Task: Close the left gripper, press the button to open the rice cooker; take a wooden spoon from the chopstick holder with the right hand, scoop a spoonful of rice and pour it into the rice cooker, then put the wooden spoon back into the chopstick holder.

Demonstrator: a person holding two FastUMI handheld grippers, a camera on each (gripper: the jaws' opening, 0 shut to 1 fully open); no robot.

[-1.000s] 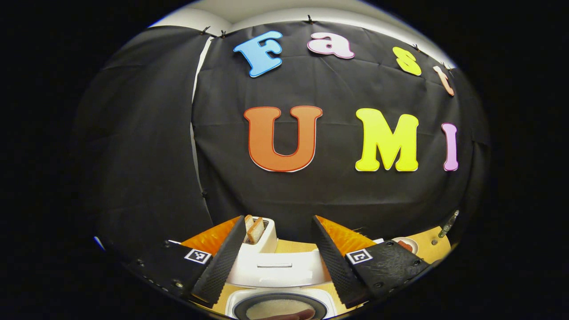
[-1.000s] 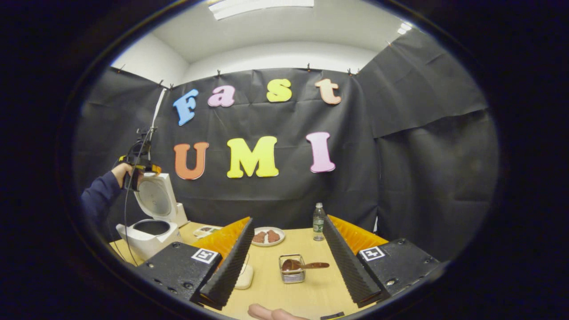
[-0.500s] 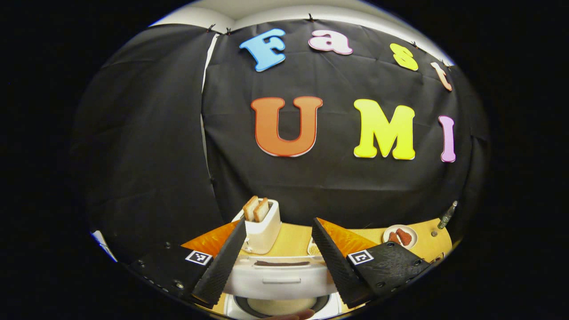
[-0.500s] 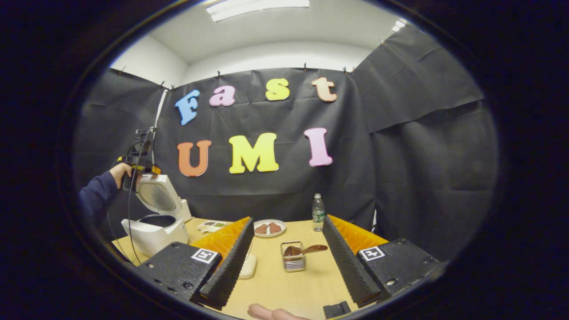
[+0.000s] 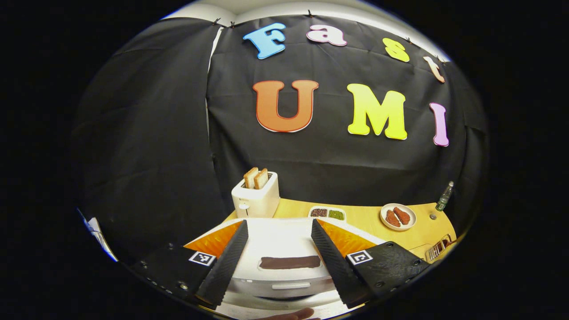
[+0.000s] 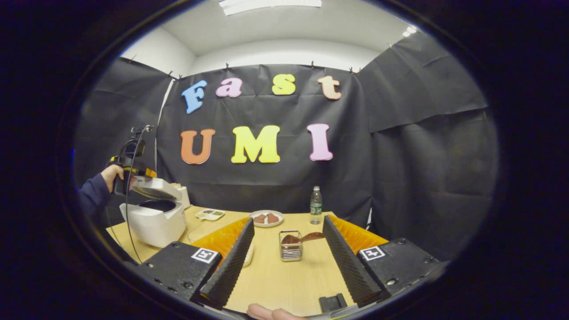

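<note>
The white rice cooker [image 6: 153, 224] stands at the table's left. Its lid [image 6: 155, 189] hangs tilted low over the pot, leaving a gap. My left gripper [image 6: 126, 171], held by a hand in a dark sleeve, rests against the lid's raised edge. In the left gripper view the left gripper [image 5: 279, 222] is open, and the lid's top [image 5: 284, 242] with its dark handle slot lies just beyond and below the fingers. The wooden spoon [image 6: 302, 238] lies across the wire chopstick holder [image 6: 291, 251] at mid-table. My right gripper [image 6: 288, 219] is open, hovering short of the holder.
A toaster [image 5: 257, 200] with two bread slices stands behind the cooker. A divided dish [image 5: 328, 214], a plate of brown pieces [image 6: 266, 218] and a water bottle [image 6: 315, 205] sit along the far side of the wooden table [image 6: 284, 280]. A small black block [image 6: 331, 303] lies near the front edge.
The cooker's lid has swung down from upright to nearly flat, with the left gripper following it down. The right gripper view has shifted slightly; the spoon stays on the holder.
</note>
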